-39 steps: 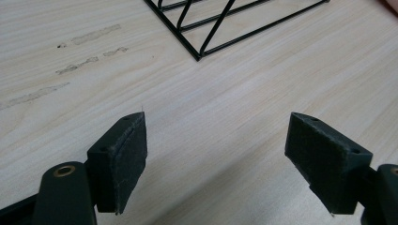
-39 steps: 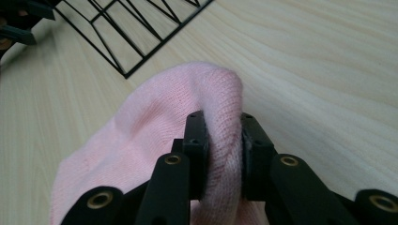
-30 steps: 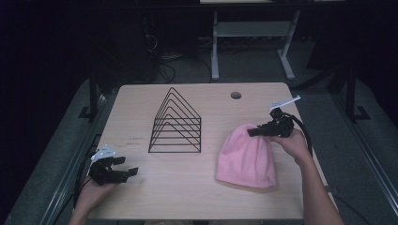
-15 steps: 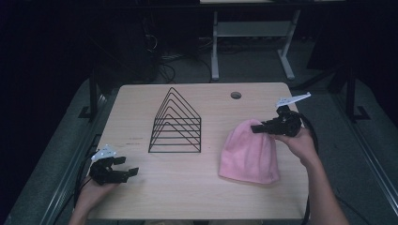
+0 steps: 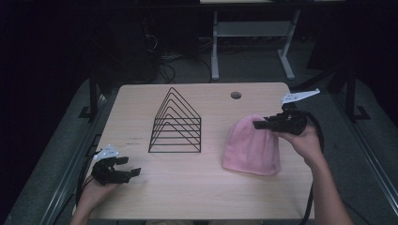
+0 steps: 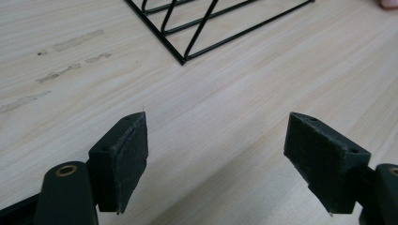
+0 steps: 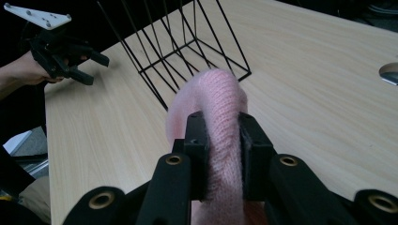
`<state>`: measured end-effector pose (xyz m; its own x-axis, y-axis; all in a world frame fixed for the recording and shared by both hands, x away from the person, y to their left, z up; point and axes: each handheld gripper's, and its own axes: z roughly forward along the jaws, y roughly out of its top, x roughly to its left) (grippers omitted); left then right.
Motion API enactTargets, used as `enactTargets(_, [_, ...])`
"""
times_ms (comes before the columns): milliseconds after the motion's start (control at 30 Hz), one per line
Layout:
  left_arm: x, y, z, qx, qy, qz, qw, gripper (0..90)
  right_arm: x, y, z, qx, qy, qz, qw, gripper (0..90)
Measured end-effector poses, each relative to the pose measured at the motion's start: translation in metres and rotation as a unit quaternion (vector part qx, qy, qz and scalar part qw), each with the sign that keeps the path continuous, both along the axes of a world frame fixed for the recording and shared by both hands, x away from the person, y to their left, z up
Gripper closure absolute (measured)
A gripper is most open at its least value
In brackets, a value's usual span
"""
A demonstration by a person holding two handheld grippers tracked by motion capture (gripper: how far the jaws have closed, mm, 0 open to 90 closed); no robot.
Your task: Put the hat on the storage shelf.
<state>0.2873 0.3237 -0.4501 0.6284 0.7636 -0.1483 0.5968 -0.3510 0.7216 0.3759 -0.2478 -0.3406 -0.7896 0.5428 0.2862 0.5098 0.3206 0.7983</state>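
The worktop (image 5: pixel 197 197) was the largest thing, pale wood with a round cable hole (image 5: pixel 236 95) near its far edge. Left of centre stood a black wire rack (image 5: pixel 176 122), a row of nested triangular frames running near to far. Right of it lay a pink knitted hat (image 5: pixel 249 145), its long axis running near to far, the wider open end toward the near edge and the rounded crown toward the far side.

The right tongs (image 5: pixel 261 124) reached in from the right and were closed on a raised fold of the hat at its far end; the right gripper view showed the knit pinched between the two pads, arching up past them. So the hat was already in the right hand's hold, and the rack lay to the left of those tongs, with bare wood between.

The left tongs (image 5: pixel 129 165) hovered wide and empty at the near left corner, near the rack's near end, well apart from the hat. Any carry toward the rack would likely fall to the right hand.
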Motion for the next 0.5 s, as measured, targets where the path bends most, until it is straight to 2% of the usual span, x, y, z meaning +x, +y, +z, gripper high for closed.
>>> enactTargets(33, [0.0, 0.0, 0.0, 0.006, 0.0, -0.005, 1.0, 21.8, 0.0, 0.0, 0.001, -0.001, -0.002, 0.0, 1.0, 76.1])
enactTargets(167, [0.001, -0.001, 0.001, -0.002, -0.002, -0.006, 1.0, 21.9, -0.001, -0.001, 0.007, 0.0, -0.007, -0.002, 1.0, 76.1])
enactTargets(200, [0.002, -0.001, 0.001, -0.002, -0.002, -0.007, 1.0, 22.1, -0.001, -0.001, 0.011, -0.001, -0.014, 0.0, 0.9999, 76.1])
enactTargets(500, [0.001, -0.004, -0.001, -0.008, 0.01, -0.011, 0.9999, 21.7, -0.004, 0.0, 0.023, -0.005, -0.029, 0.006, 0.9996, 75.9])
